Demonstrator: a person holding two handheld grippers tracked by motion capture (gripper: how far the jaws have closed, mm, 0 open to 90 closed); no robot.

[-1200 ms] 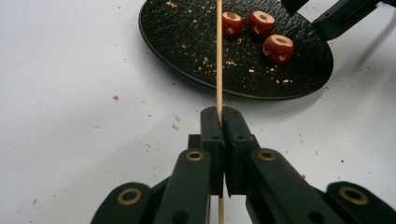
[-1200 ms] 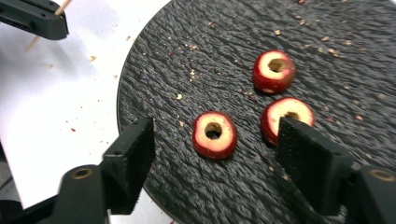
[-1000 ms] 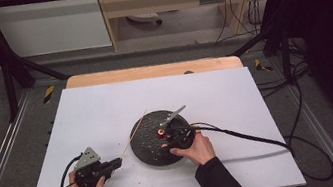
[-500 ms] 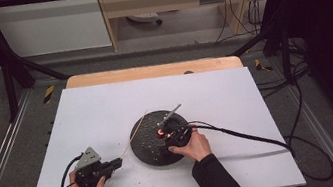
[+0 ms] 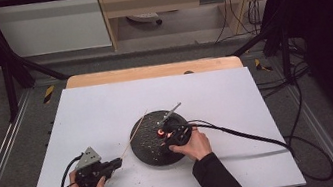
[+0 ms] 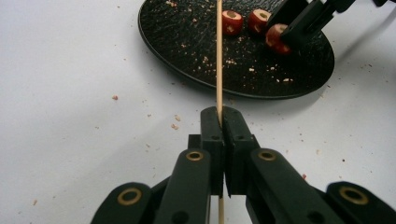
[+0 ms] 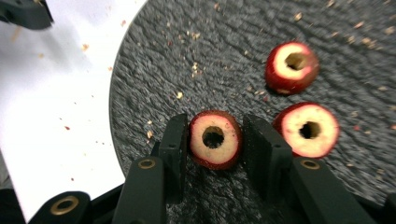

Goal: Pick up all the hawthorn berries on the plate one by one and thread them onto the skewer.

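Left gripper [image 6: 219, 122] clamped on skewer [image 6: 218, 56]. Right gripper [image 7: 214, 144] brackets cored fruit slice [image 7: 215, 139] on plate [image 7: 187, 42] near-left edge, jaws touching, grip unconfirmed. Likely next: close gently, align hole with skewer tip.

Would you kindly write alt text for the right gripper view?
The right gripper has its two black jaws on either side of a red fruit slice with a hole through its middle, on a black plate. Two similar slices lie beside it, among scattered crumbs.
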